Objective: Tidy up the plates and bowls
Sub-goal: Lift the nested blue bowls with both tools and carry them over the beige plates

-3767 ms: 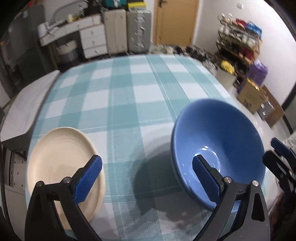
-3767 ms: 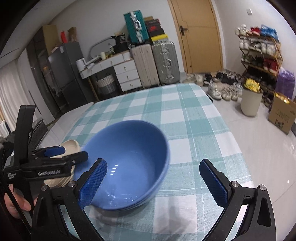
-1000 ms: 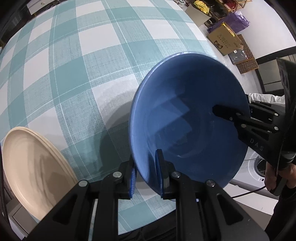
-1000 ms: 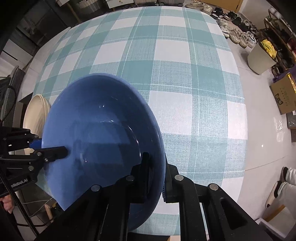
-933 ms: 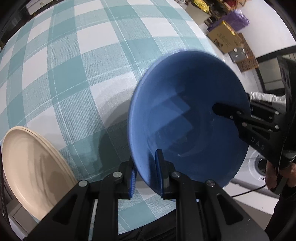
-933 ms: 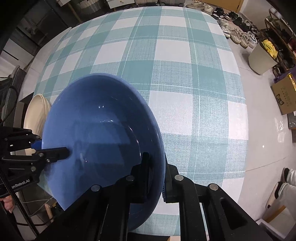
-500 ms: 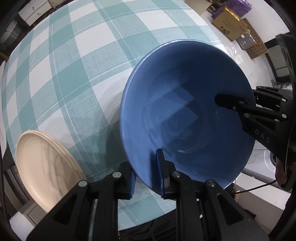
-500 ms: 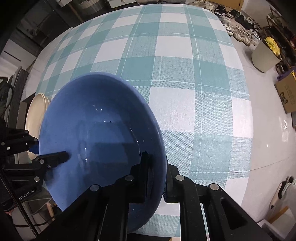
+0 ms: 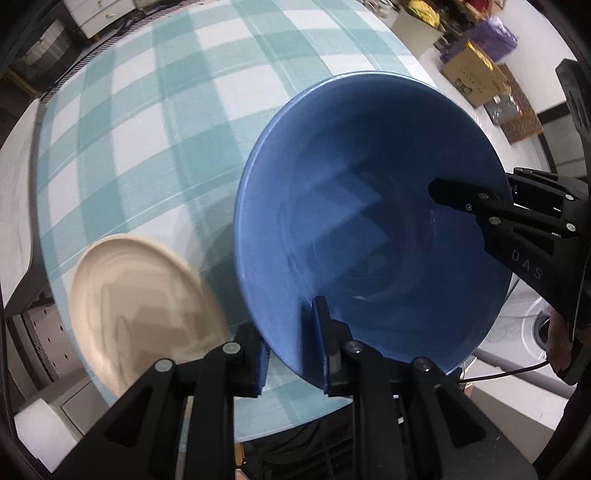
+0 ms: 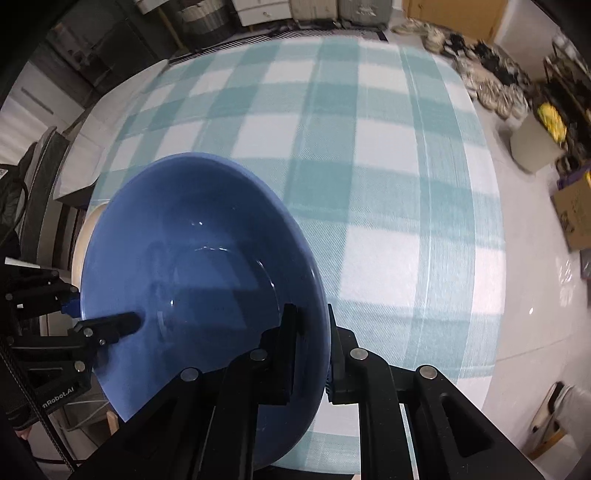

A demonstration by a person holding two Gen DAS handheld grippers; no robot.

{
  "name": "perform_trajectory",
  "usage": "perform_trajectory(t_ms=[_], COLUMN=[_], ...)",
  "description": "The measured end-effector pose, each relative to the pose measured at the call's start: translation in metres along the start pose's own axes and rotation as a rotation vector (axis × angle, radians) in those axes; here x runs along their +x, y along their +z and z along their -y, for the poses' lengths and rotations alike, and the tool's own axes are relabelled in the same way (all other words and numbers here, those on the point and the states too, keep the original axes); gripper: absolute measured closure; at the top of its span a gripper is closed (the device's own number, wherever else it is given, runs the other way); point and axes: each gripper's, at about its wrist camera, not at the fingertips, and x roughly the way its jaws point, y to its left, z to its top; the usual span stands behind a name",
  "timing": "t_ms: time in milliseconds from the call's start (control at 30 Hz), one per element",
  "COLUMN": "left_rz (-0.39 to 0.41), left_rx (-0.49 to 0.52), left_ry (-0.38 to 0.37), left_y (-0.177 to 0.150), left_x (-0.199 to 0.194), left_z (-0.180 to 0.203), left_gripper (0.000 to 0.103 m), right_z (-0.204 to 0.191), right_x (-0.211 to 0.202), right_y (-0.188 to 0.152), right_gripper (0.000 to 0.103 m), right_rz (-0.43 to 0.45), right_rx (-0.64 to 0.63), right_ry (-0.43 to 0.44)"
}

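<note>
A large blue bowl [image 9: 369, 206] is held in the air above the near edge of the table, gripped on two sides. My left gripper [image 9: 291, 343] is shut on its near rim. My right gripper [image 10: 310, 332] is shut on the opposite rim; it also shows in the left wrist view [image 9: 480, 206]. The bowl [image 10: 192, 266] fills the left of the right wrist view. A cream plate [image 9: 140, 306] lies on the table's near left corner, below and left of the bowl; a sliver of it [image 10: 83, 236] shows behind the bowl.
The table carries a teal and white checked cloth [image 9: 147, 110]. A cardboard box [image 9: 469, 70] and shoes [image 10: 491, 92] stand on the floor at the right. Drawers [image 10: 258, 11] stand beyond the far edge.
Both grippers, shut on the bowl's rim, have lifted it higher and carried it left toward the cream plate. The view is blurred by the motion.
</note>
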Motion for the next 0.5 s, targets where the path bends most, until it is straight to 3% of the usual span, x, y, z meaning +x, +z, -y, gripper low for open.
perform_trajectory(t_ms=[500], left_rz=[0.07], left_rx=[-0.208], left_ry=[0.021], left_y=[-0.058], left_x=[-0.046], left_z=[-0.119], left_gripper=[0.085], right_z=[-0.13], right_x=[-0.008], right_y=[0.046], right_gripper=[0.092], right_rz=[0.007], right_rx=[-0.172], right_ry=[0.049])
